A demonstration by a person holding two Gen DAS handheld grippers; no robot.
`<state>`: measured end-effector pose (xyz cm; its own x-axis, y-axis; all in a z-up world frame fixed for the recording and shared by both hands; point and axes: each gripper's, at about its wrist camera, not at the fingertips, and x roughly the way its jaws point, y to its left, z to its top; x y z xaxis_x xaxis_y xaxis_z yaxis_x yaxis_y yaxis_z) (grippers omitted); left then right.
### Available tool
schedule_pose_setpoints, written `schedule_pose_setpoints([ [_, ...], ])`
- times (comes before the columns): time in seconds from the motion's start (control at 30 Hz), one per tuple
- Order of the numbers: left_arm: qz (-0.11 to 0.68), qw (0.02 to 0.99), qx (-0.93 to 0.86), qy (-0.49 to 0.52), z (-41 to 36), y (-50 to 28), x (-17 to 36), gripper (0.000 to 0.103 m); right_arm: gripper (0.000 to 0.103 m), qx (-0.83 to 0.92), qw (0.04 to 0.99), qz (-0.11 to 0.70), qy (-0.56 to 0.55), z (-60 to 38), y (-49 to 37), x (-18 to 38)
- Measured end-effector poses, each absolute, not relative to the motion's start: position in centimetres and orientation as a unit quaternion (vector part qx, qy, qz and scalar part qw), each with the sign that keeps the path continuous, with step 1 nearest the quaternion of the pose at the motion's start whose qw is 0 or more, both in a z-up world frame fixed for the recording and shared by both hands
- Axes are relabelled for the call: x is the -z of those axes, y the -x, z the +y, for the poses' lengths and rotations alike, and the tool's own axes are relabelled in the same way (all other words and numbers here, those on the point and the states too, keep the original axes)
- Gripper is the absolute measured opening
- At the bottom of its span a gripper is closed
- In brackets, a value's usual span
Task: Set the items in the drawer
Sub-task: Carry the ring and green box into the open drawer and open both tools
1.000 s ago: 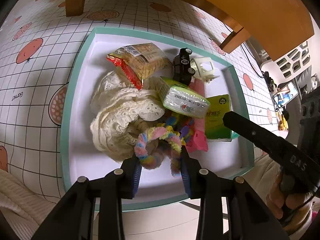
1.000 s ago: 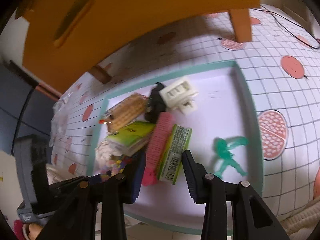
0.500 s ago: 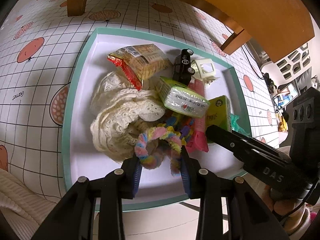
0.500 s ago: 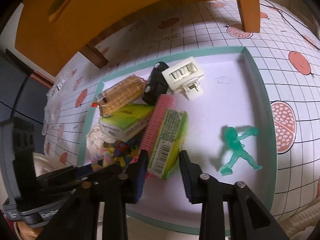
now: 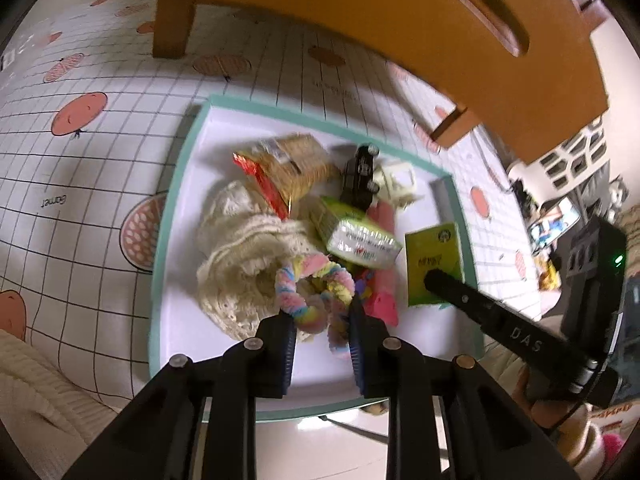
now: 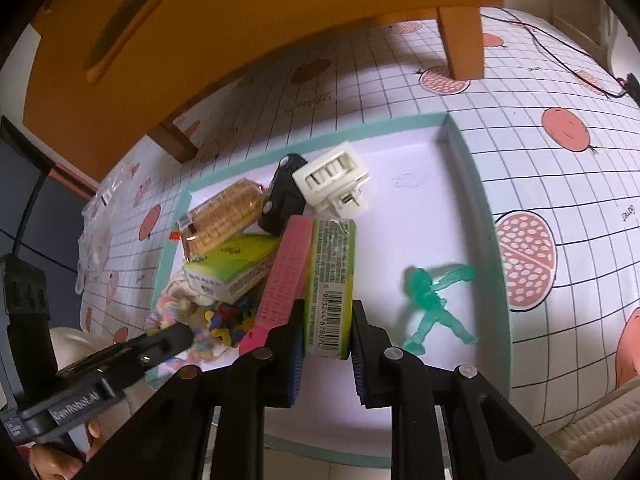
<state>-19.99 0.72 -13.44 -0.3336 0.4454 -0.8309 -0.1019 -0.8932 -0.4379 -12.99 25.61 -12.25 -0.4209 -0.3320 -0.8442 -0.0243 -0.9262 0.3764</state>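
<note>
The left gripper [image 5: 322, 320], at bottom centre of the left wrist view, is clamped on a fuzzy pastel rainbow loop [image 5: 316, 292], its blue-padded fingers [image 5: 289, 344] pressing each side. The loop sits on a cream crocheted cloth [image 5: 244, 264] inside the shallow white drawer w/ teal rim [image 5: 176, 184], which fills mid-frame.

In the right wrist view, the right gripper [image 6: 325, 344] at bottom centre grips the near end of a green rectangular snack pack w/ barcode [image 6: 332, 280]; the pack lies flat in the drawer [image 6: 486, 240], touching a pink ribbed block [image 6: 282, 276] on its left.

Other stuff in the drawer: a clear pack of tan crackers w/ red end [image 6: 222, 218] at upper left, a black toy car [image 6: 282, 196] beside a cream plastic clip-like piece [image 6: 332, 178], a green-and-white tissue pack [image 6: 230, 268], small multicoloured beads [image 6: 224, 320] toward lower left, and a translucent green toy figure [image 6: 436, 304] alone on the right, apart from the pile.

The drawer rests on a white grid mat w/ red fruit prints [image 6: 560, 168]. An orange wooden stool [image 6: 256, 28] spans the top of the frame.
</note>
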Motion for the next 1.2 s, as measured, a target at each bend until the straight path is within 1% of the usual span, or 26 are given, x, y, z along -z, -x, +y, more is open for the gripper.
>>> schedule_pose_setpoints([
  [0.1, -0.186, 0.176, -0.804, 0.537, -0.2, 19.9, 12.9, 0.024, 0.022, 0.828, 0.087, -0.173, -0.526, 25.9, 12.9, 12.0],
  [0.23, -0.205, 0.167, -0.812, 0.520, -1.0, 19.6, 11.8, 0.024, 0.022, 0.834, 0.086, -0.183, -0.513, 26.4, 12.4, 10.9],
  [0.4, -0.228, 0.173, -0.833, 0.473, -2.4, 19.4, 7.8, 0.024, 0.022, 0.858, 0.099, -0.187, -0.468, 26.5, 11.3, 7.3],
  [0.6, -0.214, 0.208, -0.880, 0.370, -2.7, 19.6, -1.7, 0.024, 0.022, 0.902, 0.141, -0.195, -0.357, 26.5, 10.4, -2.0],
  [0.7, -0.193, 0.223, -0.897, 0.328, -2.2, 20.4, -6.3, 0.024, 0.022, 0.924, 0.159, -0.172, -0.303, 26.0, 11.1, -7.5],
  [0.87, -0.171, 0.231, -0.913, 0.289, -1.6, 23.5, -12.1, 0.025, 0.022, 0.936, 0.159, -0.159, -0.271, 25.9, 14.3, -13.0],
  [1.0, -0.143, 0.213, -0.920, 0.297, -0.7, 26.5, -13.8, 0.025, 0.022, 0.933, 0.134, -0.176, -0.285, 26.7, 18.3, -14.6],
  [1.2, -0.130, 0.173, -0.911, 0.350, -0.1, 30.9, -12.0, 0.025, 0.022, 0.927, 0.093, -0.160, -0.328, 27.1, 22.1, -14.1],
])
